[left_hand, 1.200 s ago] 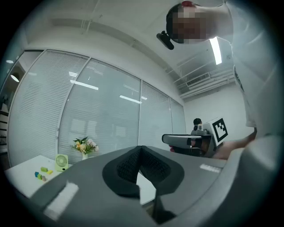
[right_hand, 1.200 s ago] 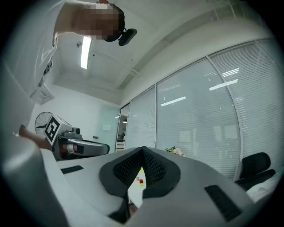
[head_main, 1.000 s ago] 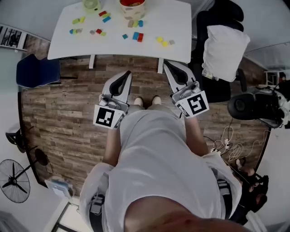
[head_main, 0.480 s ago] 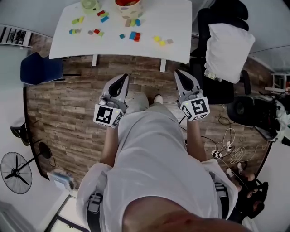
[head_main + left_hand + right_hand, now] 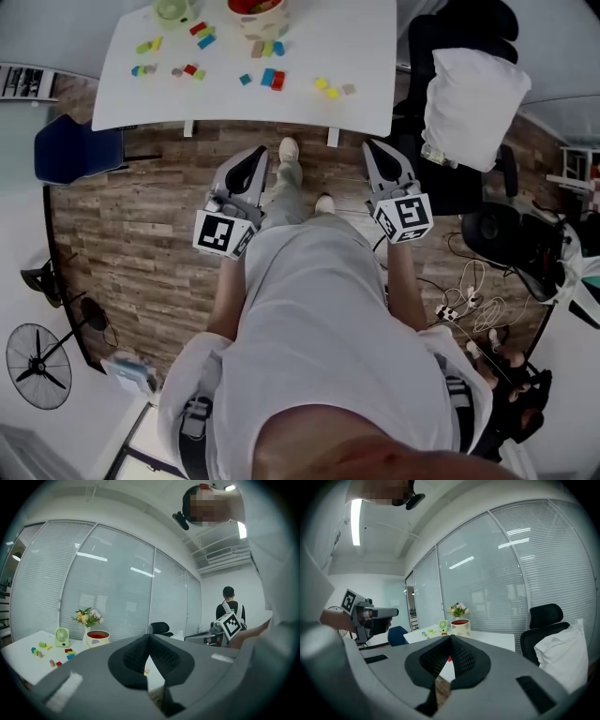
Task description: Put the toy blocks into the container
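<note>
Small coloured toy blocks (image 5: 270, 78) lie scattered over the white table (image 5: 356, 47) at the top of the head view. The round container (image 5: 257, 11), red inside, stands at the table's far edge; it also shows as the container (image 5: 98, 638) and the container (image 5: 460, 627). My left gripper (image 5: 256, 154) and right gripper (image 5: 374, 146) are held over the wooden floor, short of the table, pointing at it. Both are shut with nothing between the jaws. In the gripper views the left gripper (image 5: 150, 637) and right gripper (image 5: 451, 638) close to a point.
A black office chair with a white cushion (image 5: 473, 94) stands right of the table, a blue chair (image 5: 75, 150) to its left. A small green fan (image 5: 173, 9) sits on the table. Cables (image 5: 469, 309) and a floor fan (image 5: 37, 361) lie behind. Another person (image 5: 228, 606) stands far off.
The person has stepped toward the table, one foot now forward between the grippers. Both grippers have sunk a little and stay shut; the right one has drawn further right.
</note>
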`<state>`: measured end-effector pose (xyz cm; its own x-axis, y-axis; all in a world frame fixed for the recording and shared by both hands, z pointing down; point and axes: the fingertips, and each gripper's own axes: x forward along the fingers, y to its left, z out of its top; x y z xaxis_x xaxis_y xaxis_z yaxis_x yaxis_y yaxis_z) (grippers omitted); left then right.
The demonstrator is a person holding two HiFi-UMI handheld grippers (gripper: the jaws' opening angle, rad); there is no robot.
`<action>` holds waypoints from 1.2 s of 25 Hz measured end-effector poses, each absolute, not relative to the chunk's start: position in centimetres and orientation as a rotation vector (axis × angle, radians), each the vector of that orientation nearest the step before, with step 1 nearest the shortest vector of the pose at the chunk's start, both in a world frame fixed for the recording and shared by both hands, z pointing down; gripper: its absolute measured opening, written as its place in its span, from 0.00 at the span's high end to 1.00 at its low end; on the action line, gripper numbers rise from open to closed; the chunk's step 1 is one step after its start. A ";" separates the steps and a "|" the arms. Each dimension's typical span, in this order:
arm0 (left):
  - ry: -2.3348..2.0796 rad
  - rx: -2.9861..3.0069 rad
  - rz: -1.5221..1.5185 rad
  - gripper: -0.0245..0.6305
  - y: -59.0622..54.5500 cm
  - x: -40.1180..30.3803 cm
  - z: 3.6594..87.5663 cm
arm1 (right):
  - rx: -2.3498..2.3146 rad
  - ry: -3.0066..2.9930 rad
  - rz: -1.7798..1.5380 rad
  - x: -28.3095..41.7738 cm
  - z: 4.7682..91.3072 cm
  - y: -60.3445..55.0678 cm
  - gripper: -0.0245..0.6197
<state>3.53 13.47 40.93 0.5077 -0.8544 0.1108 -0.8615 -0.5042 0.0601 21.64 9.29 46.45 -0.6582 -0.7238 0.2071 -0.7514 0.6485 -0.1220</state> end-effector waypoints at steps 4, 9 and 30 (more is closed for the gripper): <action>-1.502 2.649 0.061 0.96 9.1 1.5 41.5 | 1.243 -2.663 0.254 20.4 47.6 4.9 0.96; -1.479 2.706 -0.058 0.96 2.8 -0.9 39.6 | 1.195 -2.554 0.198 18.5 49.3 -0.5 0.96; -1.292 2.752 -0.134 0.96 -9.0 -5.9 39.2 | 0.873 -1.832 0.476 20.1 73.5 -11.9 0.71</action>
